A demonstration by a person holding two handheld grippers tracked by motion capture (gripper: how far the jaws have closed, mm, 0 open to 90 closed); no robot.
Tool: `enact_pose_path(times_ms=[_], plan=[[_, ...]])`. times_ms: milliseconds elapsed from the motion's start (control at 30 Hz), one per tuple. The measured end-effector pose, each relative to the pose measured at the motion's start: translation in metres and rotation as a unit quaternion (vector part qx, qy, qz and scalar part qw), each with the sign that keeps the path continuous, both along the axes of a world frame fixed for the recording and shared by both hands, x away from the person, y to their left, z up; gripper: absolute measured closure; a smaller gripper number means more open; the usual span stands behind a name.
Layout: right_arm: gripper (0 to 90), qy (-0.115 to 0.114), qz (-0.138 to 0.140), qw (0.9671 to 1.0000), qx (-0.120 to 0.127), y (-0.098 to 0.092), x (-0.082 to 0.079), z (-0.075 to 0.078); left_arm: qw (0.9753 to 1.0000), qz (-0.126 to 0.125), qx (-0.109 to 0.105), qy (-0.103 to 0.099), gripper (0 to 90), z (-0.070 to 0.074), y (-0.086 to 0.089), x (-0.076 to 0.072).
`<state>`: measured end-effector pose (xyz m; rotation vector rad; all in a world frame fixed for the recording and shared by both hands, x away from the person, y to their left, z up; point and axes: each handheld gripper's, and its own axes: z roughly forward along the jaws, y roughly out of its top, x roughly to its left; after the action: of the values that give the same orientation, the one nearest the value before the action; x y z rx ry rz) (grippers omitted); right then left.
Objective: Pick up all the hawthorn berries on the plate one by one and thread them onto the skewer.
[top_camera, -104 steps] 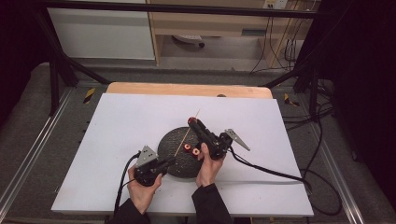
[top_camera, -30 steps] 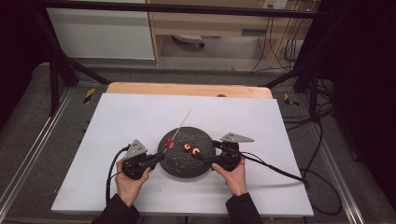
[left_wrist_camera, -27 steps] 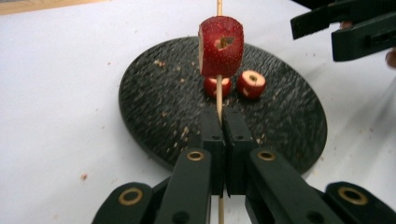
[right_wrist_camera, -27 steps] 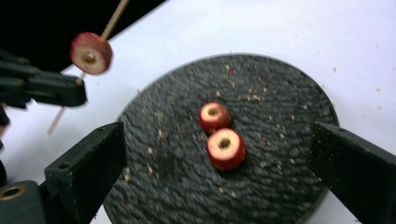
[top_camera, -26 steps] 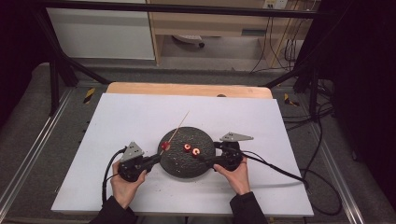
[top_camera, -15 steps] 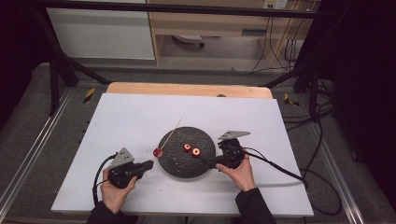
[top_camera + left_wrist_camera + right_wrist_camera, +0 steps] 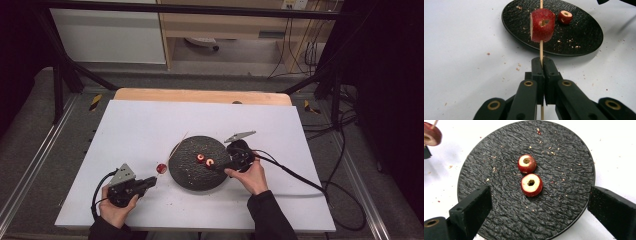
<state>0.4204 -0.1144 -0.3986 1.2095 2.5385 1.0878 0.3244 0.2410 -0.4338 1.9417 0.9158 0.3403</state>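
Observation:
A thin wooden skewer (image 7: 541, 51) carries one red fruit slice (image 7: 542, 25) with a hole through its middle. My left gripper (image 7: 541, 62) is shut on the skewer just below that slice. From above, the left gripper (image 7: 150, 181) sits left of the black plate (image 7: 187, 175), and the skewered slice (image 7: 161, 168) hangs over the white table. Two more cored red slices (image 7: 527, 163) (image 7: 531, 184) lie on the plate (image 7: 486, 157). My right gripper (image 7: 540, 200) is open wide over the plate's near side, its jaws either side of the slices and touching neither.
Crumbs are scattered on the plate and the white tabletop (image 7: 140, 125). A wooden strip (image 7: 200, 95) runs along the table's far edge. Cables (image 7: 300, 180) trail from the right gripper across the table to the right.
My left gripper has pulled left and toward the person, taking the skewer and one slice off the plate. The right gripper has stayed at the plate's right side.

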Motion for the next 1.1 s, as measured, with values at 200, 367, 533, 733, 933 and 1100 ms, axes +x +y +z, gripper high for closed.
enact_pose_path(times_ms=[200, 367, 533, 733, 933, 1100], plan=[[10.2, 0.019, 0.003, 0.9994, -0.028, 0.013, 0.008, 0.004, 1.0, -0.004, 0.002, 0.001, 88.4, -0.001, 0.0, -0.001], [13.3, 0.029, 0.013, 0.9979, -0.056, 0.024, 0.014, 0.004, 1.0, -0.003, 0.003, 0.003, 88.4, -0.002, 0.0, -0.001], [18.2, 0.039, 0.02, 0.9956, -0.082, 0.035, 0.02, 0.002, 1.0, 0.0, 0.005, 0.003, 88.4, -0.002, 0.001, 0.0], [26.7, 0.052, 0.027, 0.9927, -0.106, 0.047, 0.026, 0.0, 1.0, 0.002, 0.006, 0.004, 88.5, -0.002, 0.002, 0.0], [35.5, 0.073, 0.025, 0.9908, -0.111, 0.053, 0.032, -0.003, 1.0, 0.002, 0.007, 0.006, 88.4, -0.003, 0.002, 0.0], [41.3, 0.084, 0.025, 0.989, -0.119, 0.053, 0.035, -0.006, 0.9999, 0.0, 0.008, 0.007, 88.4, -0.003, 0.001, 0.0]])
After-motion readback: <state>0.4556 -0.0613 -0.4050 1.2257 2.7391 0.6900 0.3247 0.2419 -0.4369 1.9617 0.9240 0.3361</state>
